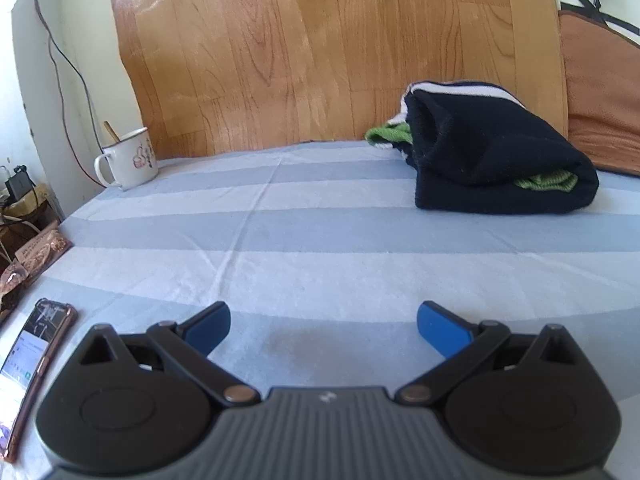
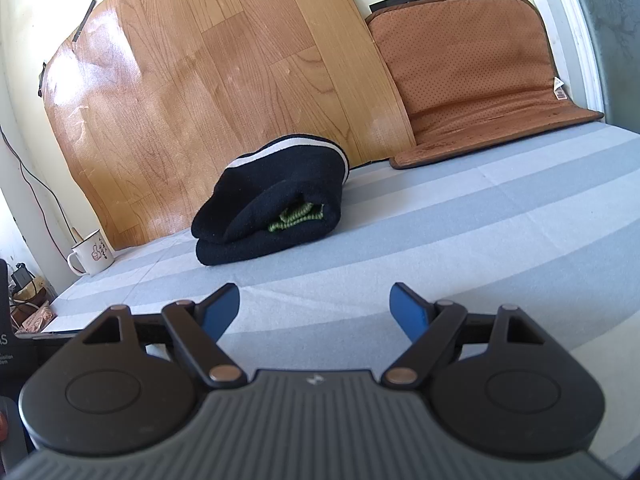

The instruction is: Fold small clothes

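A folded dark navy garment [image 1: 492,156] with a white stripe and a green striped piece tucked inside lies on the blue-and-white striped sheet [image 1: 320,240] near the wooden board. It also shows in the right wrist view [image 2: 272,216], left of centre. My left gripper [image 1: 323,322] is open and empty, low over the sheet, well short of the garment. My right gripper [image 2: 315,306] is open and empty, also low over the sheet [image 2: 440,240], short of the garment.
A wooden-pattern board [image 1: 320,48] leans on the wall behind. An enamel mug [image 1: 128,158] with a spoon stands at the back left. A phone [image 1: 36,356] lies at the left edge. A brown cushion [image 2: 476,76] rests at the back right.
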A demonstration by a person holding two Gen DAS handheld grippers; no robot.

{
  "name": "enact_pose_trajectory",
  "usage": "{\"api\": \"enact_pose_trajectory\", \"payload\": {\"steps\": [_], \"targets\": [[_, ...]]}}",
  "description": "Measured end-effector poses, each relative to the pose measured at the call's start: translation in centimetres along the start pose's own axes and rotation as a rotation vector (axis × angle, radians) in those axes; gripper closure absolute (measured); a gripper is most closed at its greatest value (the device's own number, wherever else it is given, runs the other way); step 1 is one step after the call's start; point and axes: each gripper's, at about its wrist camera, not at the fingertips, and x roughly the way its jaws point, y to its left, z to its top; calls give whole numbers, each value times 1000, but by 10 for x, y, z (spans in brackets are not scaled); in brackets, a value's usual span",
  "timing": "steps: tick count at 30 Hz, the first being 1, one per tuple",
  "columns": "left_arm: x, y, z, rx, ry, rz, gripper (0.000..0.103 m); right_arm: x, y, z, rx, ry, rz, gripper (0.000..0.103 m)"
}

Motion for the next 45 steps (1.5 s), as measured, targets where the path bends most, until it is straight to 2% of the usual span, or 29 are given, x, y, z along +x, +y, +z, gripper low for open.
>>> {"api": "enact_pose_trajectory", "payload": {"steps": [45], "targets": [[-3, 0, -1, 26, -25, 21, 0, 3, -5, 3, 33, 26, 12, 17]]}}
